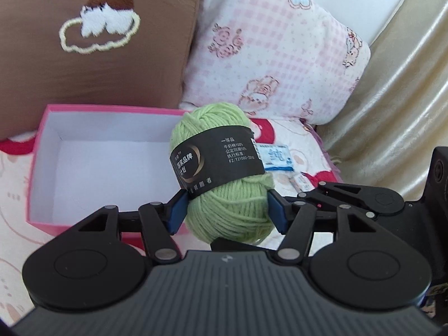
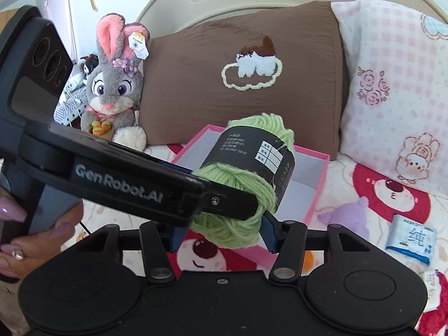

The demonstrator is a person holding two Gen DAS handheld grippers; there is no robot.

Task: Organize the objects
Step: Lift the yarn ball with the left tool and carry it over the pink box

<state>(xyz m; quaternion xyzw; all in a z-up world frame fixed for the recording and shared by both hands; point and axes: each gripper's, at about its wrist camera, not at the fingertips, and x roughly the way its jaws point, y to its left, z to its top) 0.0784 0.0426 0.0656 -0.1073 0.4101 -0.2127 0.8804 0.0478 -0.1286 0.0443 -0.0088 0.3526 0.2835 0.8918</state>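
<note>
A green yarn ball [image 1: 226, 193] with a black paper label is held above the bed, at the right end of an open pink box [image 1: 47, 128] with a white inside. My left gripper [image 1: 227, 210] is shut on the yarn's lower half. In the right wrist view the same yarn ball [image 2: 246, 173] sits between the blue pads of my right gripper [image 2: 222, 233], which close on its lower part, while the left gripper's finger [image 2: 226, 201] crosses in front. The pink box [image 2: 316, 193] lies behind and below it.
A brown pillow [image 2: 196, 84] and a pink checked pillow [image 2: 392, 84] stand behind the box. A grey plush rabbit [image 2: 112, 92] sits at the back left. A small blue-and-white packet [image 2: 411, 238] and another small packet [image 1: 301, 182] lie on the patterned bedspread right of the box.
</note>
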